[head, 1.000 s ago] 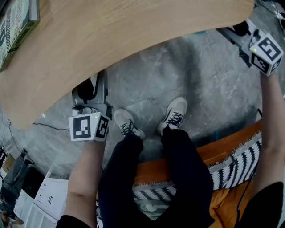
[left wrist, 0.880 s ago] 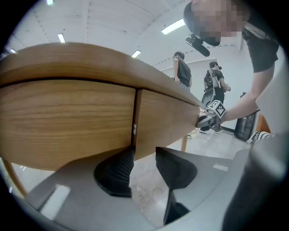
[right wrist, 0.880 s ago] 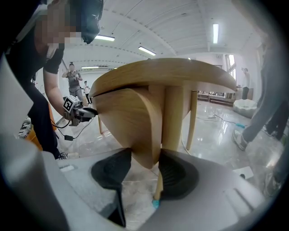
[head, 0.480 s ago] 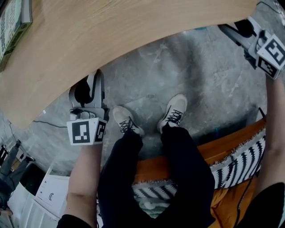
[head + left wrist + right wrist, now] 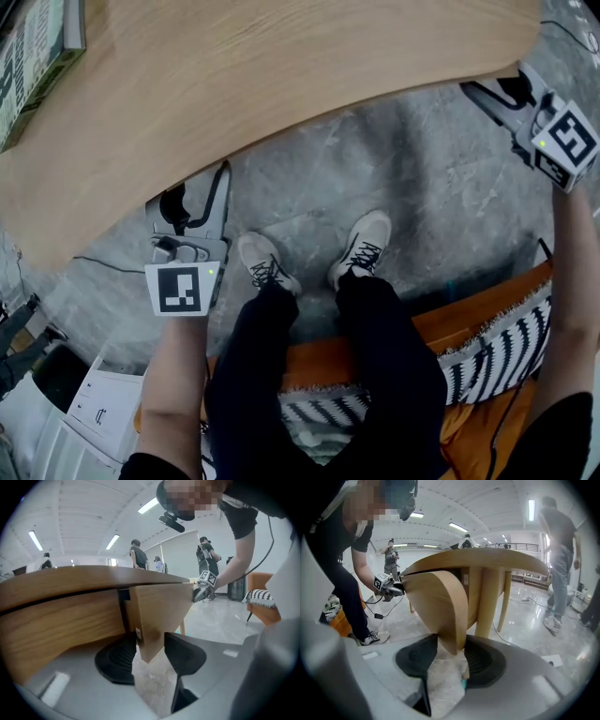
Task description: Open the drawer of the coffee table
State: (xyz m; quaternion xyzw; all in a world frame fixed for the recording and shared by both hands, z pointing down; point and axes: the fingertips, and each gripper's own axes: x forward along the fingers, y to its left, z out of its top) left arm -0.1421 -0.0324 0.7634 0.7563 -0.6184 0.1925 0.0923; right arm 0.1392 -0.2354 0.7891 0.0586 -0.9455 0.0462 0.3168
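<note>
The light wood coffee table (image 5: 281, 66) fills the top of the head view. Below its top runs the drawer front (image 5: 154, 616), a wood panel that also shows in the right gripper view (image 5: 436, 602). My left gripper (image 5: 200, 183) reaches under the table's near edge. Its jaws (image 5: 150, 656) have just been opening and straddle the panel's lower corner, close to both faces without pressing. My right gripper (image 5: 492, 92) is at the panel's other end. Its jaws (image 5: 451, 653) have just been closing and are shut on the panel's lower edge.
A book (image 5: 37, 56) lies on the table's far left. The person's shoes (image 5: 361, 244) stand on the grey floor between the grippers, before an orange seat with a striped cushion (image 5: 497, 347). Table legs (image 5: 487, 602) stand behind the panel. A person (image 5: 560, 550) stands beyond.
My left gripper has rolled a little, so its marker cube faces the camera more squarely, and it sits slightly lower in the head view. The right gripper has stayed at the table's right corner.
</note>
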